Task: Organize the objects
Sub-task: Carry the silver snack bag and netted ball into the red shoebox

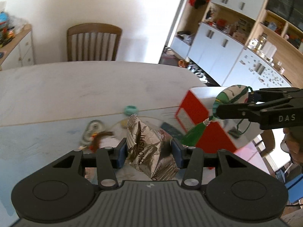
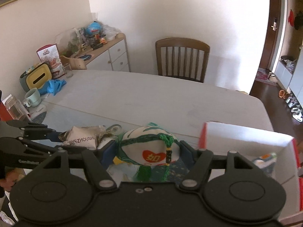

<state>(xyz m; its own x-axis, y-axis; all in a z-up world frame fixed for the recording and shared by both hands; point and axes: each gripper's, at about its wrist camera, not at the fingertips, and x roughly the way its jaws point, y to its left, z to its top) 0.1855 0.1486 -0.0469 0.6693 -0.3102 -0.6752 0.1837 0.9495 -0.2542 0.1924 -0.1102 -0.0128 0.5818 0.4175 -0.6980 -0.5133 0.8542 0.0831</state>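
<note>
My left gripper (image 1: 148,150) is shut on a crinkled silver snack packet (image 1: 149,147) and holds it above the table; the packet also shows in the right wrist view (image 2: 81,137). My right gripper (image 2: 148,151) is shut on a white and green sachet pouch (image 2: 149,149) with a green tassel and a red heart. In the left wrist view the pouch (image 1: 233,98) hangs over the near side of a red and white box (image 1: 200,117). The open box (image 2: 246,145) lies to the right of my right gripper and holds a small packet (image 2: 265,158).
On the table lie a teal ring (image 1: 130,109), a metal clip (image 1: 92,130) and a small brown and red item (image 1: 98,138). A mug (image 2: 32,96), a glass jar (image 2: 14,107), blue cloth (image 2: 54,86) and a yellow tissue box (image 2: 38,77) stand at the left. A wooden chair (image 2: 181,60) is at the far side.
</note>
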